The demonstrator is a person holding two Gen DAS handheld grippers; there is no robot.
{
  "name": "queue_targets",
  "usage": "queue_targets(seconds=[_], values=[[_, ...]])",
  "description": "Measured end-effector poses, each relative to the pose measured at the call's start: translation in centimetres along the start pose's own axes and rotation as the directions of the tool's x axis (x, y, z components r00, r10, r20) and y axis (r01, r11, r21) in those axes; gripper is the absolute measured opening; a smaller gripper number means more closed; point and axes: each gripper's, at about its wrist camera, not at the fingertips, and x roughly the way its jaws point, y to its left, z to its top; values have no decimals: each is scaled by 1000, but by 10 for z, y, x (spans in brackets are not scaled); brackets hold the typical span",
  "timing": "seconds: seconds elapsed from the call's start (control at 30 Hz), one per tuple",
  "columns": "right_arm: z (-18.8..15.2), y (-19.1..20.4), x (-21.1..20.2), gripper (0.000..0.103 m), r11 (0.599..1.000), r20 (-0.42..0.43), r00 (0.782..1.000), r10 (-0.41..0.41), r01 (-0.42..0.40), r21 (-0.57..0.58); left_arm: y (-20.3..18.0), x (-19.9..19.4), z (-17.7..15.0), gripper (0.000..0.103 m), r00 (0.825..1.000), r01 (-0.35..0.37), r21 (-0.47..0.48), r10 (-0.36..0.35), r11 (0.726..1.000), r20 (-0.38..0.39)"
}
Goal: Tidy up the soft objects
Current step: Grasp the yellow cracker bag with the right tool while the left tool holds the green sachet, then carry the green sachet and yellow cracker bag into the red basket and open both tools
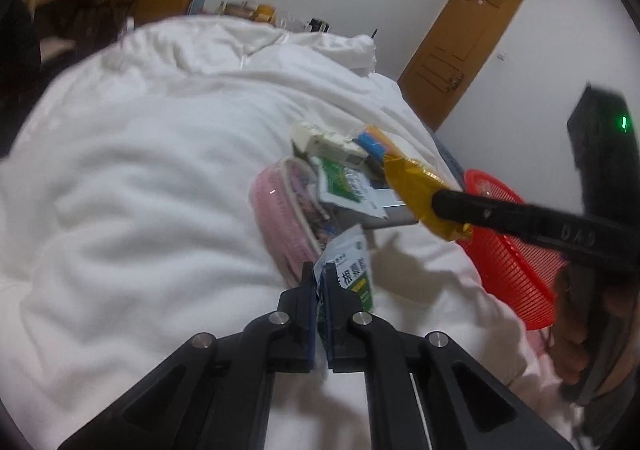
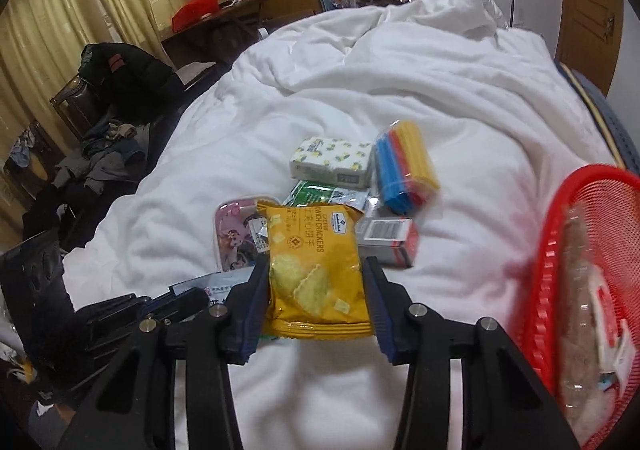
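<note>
**Bed items, mid-sorting**

Left gripper [image 1: 319, 290]: lower centre of its view, jaws clamped on a white and green sachet [image 1: 352, 270].
Right gripper [image 2: 316, 298]: lower centre of its view, pads pressed against both sides of a yellow cracker packet [image 2: 316, 270].
White duvet [image 2: 400, 89]: bore a small pile at mid-frame, namely a tissue pack [image 2: 332, 161], a bundle of coloured clips [image 2: 404, 165], a green sachet [image 2: 328, 193], a pink case [image 2: 236, 234] and a grey box [image 2: 390, 240].
Red basket [image 2: 576, 250]: right edge of the frame, holding a clear bag [image 2: 580, 290].
</note>
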Motion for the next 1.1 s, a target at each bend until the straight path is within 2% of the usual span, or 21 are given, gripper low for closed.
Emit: queue_targets(seconds=[0.1, 0.27, 0.33, 0.5, 0.73, 0.93, 1.1], values=[[-2, -3, -22, 44, 1000, 25, 1000, -1, 1, -13, -20, -8, -4, 0, 999, -34, 64, 31, 997, 37], [-17, -10, -57, 44, 997, 49, 998, -48, 51, -66, -55, -23, -6, 0, 990, -111, 152, 96, 982, 102], [-24, -17, -69, 44, 996, 52, 997, -54, 58, -66, -64, -23, -6, 0, 988, -130, 179, 113, 975, 102], [-44, -43, -100, 44, 996, 102, 991, -81, 83, -22, -80, -22, -6, 0, 989, -137, 209, 121, 968, 86], [-52, -85, -112, 44, 991, 138, 984, -116, 104, 90, -106, -26, -7, 0, 990, -130, 251, 110, 959, 91], [-47, -122, -136, 44, 972, 160, 967, -197, 172, 159, -129, -31, -2, 0, 993, -95, 283, 71, 954, 94], [-43, -152, -154, 44, 945, 168, 939, -300, 268, 186, -150, -31, 4, 0, 995, -77, 326, 53, 942, 82]])
